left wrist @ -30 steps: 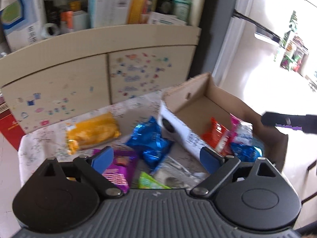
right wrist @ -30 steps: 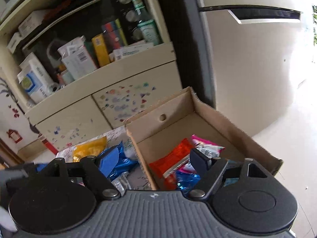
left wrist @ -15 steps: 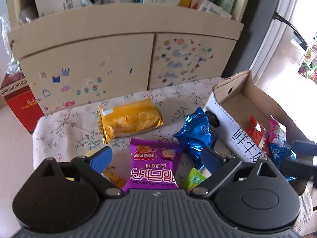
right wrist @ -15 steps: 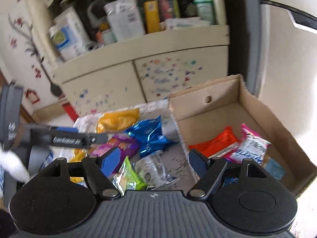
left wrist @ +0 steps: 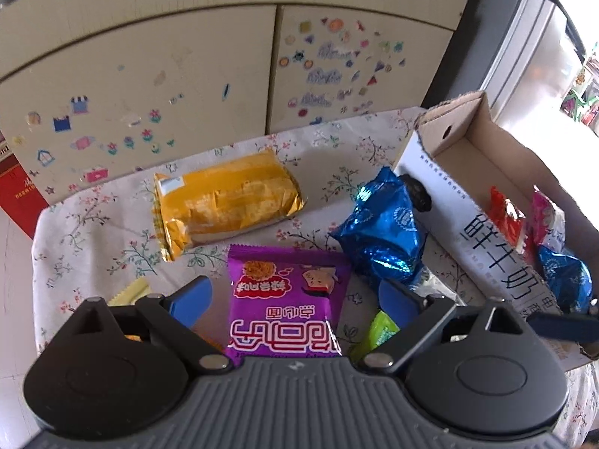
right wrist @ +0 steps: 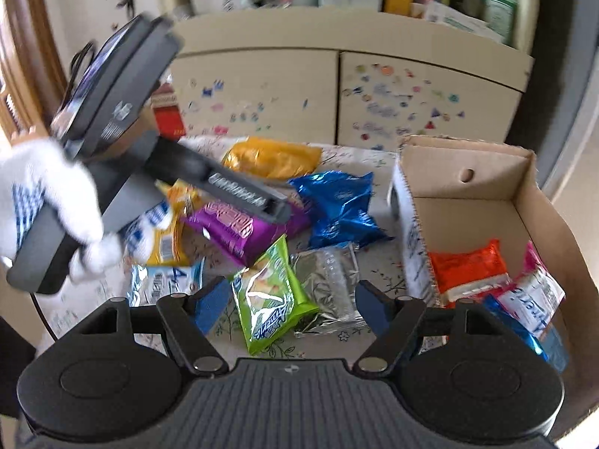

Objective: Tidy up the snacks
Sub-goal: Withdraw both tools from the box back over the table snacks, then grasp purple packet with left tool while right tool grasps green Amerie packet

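Floral tablecloth (left wrist: 93, 224) fronts a sticker-covered cupboard (left wrist: 149, 86), with the cardboard box (right wrist: 539, 202) as landmark. Farthest left of the box lies the yellow packet (left wrist: 224, 202); nearer it, the purple snack packet (left wrist: 284, 299) now sits between the wide-open jaws of the left gripper (left wrist: 295, 299), which has dropped closer. Beside the box rests the blue foil packet (left wrist: 385, 232). The right gripper (right wrist: 288, 303), rolled level since, has just been narrowing, unclamped, over the green packet (right wrist: 269, 295).
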### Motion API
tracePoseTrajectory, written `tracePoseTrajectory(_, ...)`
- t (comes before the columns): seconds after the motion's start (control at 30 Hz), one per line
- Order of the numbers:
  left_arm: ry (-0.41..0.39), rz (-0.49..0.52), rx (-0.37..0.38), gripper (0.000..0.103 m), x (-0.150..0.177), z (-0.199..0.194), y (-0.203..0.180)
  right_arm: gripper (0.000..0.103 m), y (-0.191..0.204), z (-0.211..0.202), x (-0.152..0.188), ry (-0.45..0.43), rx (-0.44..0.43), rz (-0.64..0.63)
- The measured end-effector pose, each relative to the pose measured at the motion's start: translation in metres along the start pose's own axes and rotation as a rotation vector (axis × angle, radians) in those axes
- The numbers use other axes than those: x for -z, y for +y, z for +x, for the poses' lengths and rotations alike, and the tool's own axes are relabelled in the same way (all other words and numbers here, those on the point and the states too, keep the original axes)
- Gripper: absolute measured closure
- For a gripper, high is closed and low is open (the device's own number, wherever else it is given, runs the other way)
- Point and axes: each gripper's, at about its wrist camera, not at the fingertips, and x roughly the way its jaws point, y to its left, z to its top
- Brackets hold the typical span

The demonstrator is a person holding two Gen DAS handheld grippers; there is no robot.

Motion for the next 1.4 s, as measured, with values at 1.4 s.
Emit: tracePoseTrajectory(1.4,0.076,0.086,-0.045,0.035,0.013,0.03,0.0,0.045,0.058,0.047,0.023,0.078,0.169,-0.437)
